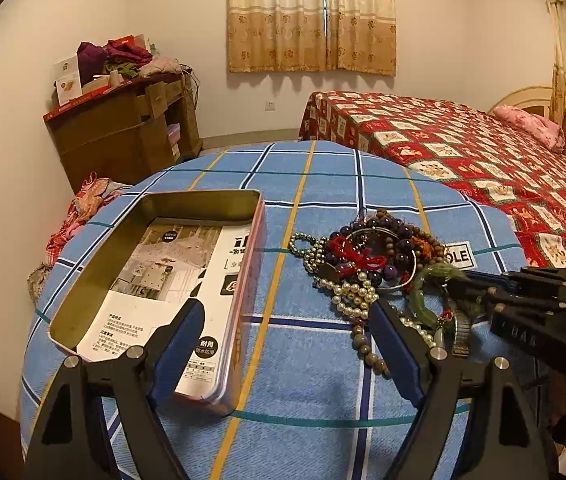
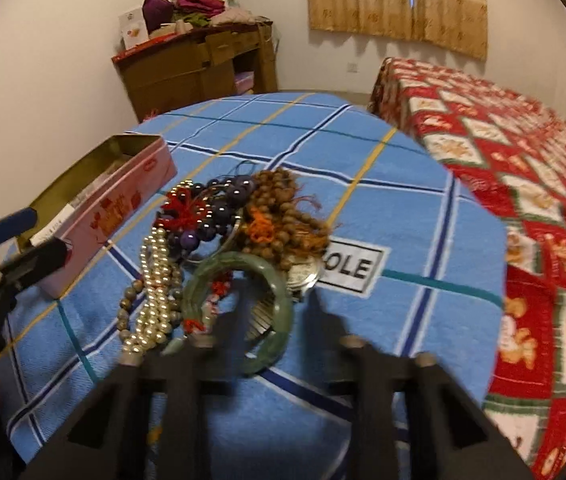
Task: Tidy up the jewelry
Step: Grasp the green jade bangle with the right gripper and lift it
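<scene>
The first pick is in hand: the right gripper [image 1: 457, 282] has its jaws clenched at the green jade bangle [image 2: 239, 312] in the tangled jewelry heap [image 1: 367, 264] mid-table on the blue checked tablecloth [image 1: 307, 376]; whether it grips, blur hides. Next: lift toward the open pink tin box [image 1: 155, 280] at the left edge. The left gripper [image 1: 283, 312] hangs released. Only the right view shows the tin's red-printed side.

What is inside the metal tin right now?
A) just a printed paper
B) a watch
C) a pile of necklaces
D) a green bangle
A: the tin holds only a printed paper; the jewelry pile lies beside it on the blue checked cloth.
</scene>
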Demonstrator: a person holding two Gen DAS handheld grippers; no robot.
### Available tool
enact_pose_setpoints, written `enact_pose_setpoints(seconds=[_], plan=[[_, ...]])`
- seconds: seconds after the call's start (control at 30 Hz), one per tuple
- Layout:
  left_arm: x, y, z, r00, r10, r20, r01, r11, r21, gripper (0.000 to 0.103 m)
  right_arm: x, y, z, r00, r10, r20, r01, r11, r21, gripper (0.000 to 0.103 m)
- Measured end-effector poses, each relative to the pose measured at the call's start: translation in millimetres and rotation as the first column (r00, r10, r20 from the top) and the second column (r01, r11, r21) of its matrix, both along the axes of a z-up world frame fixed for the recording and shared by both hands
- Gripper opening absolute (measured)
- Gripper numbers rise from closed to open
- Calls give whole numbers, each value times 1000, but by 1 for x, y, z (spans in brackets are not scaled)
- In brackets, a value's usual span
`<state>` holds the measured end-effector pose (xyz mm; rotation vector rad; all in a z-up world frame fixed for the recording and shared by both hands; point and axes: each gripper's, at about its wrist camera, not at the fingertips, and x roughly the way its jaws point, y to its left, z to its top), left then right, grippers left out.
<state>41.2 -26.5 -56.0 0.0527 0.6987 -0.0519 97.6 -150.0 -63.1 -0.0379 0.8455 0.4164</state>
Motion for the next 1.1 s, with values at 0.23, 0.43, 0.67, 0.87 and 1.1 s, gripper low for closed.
enact_pose_setpoints(seconds=[0.23, 0.43, 0.67, 0.87, 1.1], plan=[[6, -11, -5, 999, -25, -20, 25, 1000, 16, 77, -14, -15, 15, 998, -14, 54, 6, 990, 138, 12], [20, -29, -8, 996, -74, -57, 74, 997, 12, 61, -18, -27, 35, 992, -68, 106, 43, 974, 222, 12], [51, -47, -31, 976, -128, -177, 130, 992, -4, 42, -19, -32, 47, 991, -60, 122, 24, 960, 278, 12], [44, -39, -26, 975, -156, -158, 148, 987, -60, 3, -28, -33, 60, 986, -45, 163, -5, 957, 291, 12], [16, -21, 7, 984, -170, -49, 162, 977, -139, 0, -32, -33, 64, 981, -52, 188, -5, 955, 295, 12]])
